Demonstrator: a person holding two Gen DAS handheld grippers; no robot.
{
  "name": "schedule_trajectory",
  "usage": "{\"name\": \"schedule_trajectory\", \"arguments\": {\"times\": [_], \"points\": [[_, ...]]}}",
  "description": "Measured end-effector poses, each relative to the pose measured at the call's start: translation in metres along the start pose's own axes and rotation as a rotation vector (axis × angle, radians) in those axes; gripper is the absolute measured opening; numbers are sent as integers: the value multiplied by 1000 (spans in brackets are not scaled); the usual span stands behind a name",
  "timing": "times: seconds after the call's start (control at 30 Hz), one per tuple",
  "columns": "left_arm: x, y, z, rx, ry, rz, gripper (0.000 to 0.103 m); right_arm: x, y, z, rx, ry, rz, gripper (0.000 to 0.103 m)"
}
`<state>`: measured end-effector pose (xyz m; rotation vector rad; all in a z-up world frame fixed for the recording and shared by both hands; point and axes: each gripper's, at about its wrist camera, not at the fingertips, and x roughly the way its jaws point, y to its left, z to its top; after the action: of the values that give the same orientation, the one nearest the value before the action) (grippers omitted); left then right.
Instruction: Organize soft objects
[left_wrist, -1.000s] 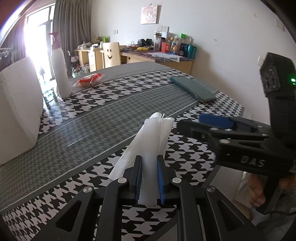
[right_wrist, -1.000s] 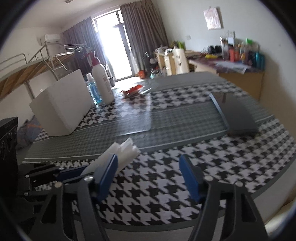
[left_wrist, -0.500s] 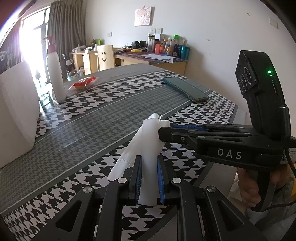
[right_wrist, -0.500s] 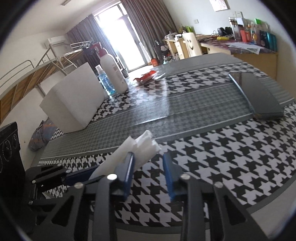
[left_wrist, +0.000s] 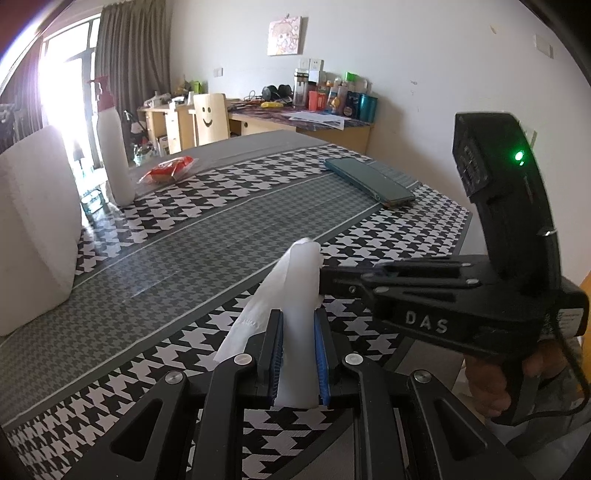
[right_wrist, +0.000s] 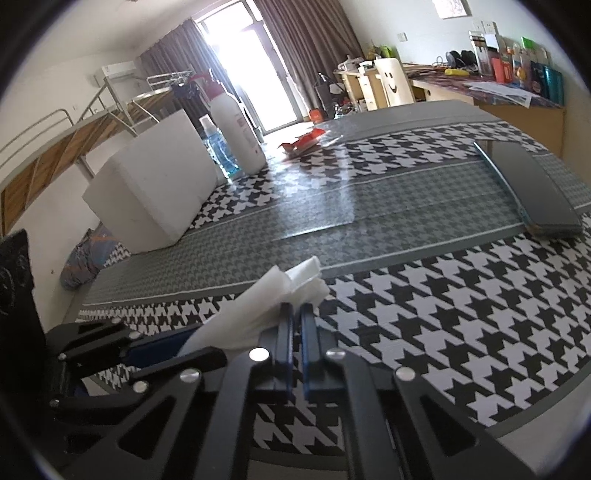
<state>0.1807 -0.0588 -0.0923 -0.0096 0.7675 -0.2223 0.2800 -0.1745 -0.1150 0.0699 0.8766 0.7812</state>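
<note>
Pinching a soft crumpled white tissue (left_wrist: 295, 295) in left gripper (left_wrist: 298, 354) jaws, right gripper (right_wrist: 295, 332) jaws nipping its tip

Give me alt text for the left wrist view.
The left tongs grip a folded white cloth above a houndstooth tablecloth, while the right tongs meet the cloth's far end from the right.

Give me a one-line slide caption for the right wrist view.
Right claw pinches the far end of a white tissue held by the left claw above the houndstooth tablecloth.
</note>
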Motion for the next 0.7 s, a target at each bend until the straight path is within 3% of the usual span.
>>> {"name": "schedule_trajectory", "arguments": {"times": [0.1, 0.27, 0.7], "points": [[-2, 1, 0, 4, -8, -1, 19, 4, 1, 0, -11, 6, -54, 4], [2, 7, -3, -15, 14, 13, 19, 5, 1, 0, -18, 10, -73, 4], [-12, 21, -3, -50, -16, 38, 19, 0, -12, 10, 7, -17, -181, 4]]}}
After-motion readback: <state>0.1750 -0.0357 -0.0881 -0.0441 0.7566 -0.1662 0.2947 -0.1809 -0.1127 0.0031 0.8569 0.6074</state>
